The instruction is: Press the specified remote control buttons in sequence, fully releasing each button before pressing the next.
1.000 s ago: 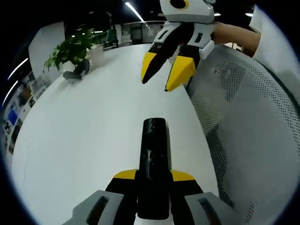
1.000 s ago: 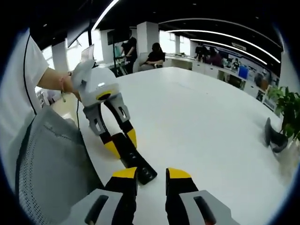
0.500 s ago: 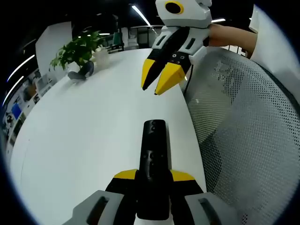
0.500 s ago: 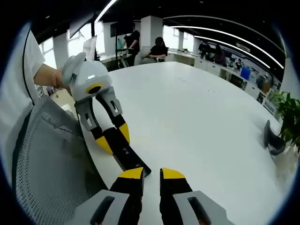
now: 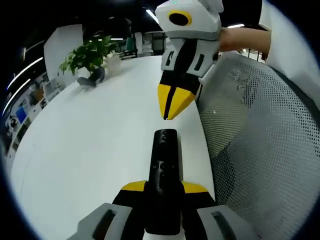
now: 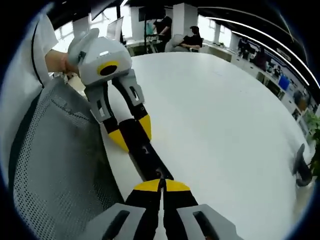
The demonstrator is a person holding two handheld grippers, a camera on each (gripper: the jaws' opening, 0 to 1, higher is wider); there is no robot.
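Left gripper (image 5: 163,192) is clamped on the black remote control (image 5: 163,172), yellow tips pressed to both long sides of its near half; in the left gripper view the remote runs from 6 o'clock straight up toward centre, far end free and lying over the white worktop (image 5: 90,135) close to its edge. Right gripper (image 5: 173,105) comes down from 12 o'clock in that view, jaws closed to a thin seam with nothing between them, the yellow point hanging just off the remote's far end; cannot tell whether it touches. In the right gripper view the right gripper (image 6: 161,186) sits at 6 o'clock, tips together, right at the remote (image 6: 145,155) end nearest that camera, and the remote body runs up toward 11 o'clock into the left gripper (image 6: 131,132), whose yellow tips flank it. Which button sits under the tip is too small to read. A hand (image 6: 56,61) holds the left gripper's grey body at 10 o'clock. A grey mesh chair back (image 5: 260,150) stands just beside the worktop edge, at 3 o'clock in the left gripper view and at 8 o'clock (image 6: 55,150) in the right one. A potted plant (image 5: 90,52) and a small dark object (image 5: 89,80) beside it are on the worktop far off at 10 o'clock in the left gripper view, well apart from the remote. Seated people (image 6: 190,40) show at 12 o'clock in the right gripper view beyond the worktop.
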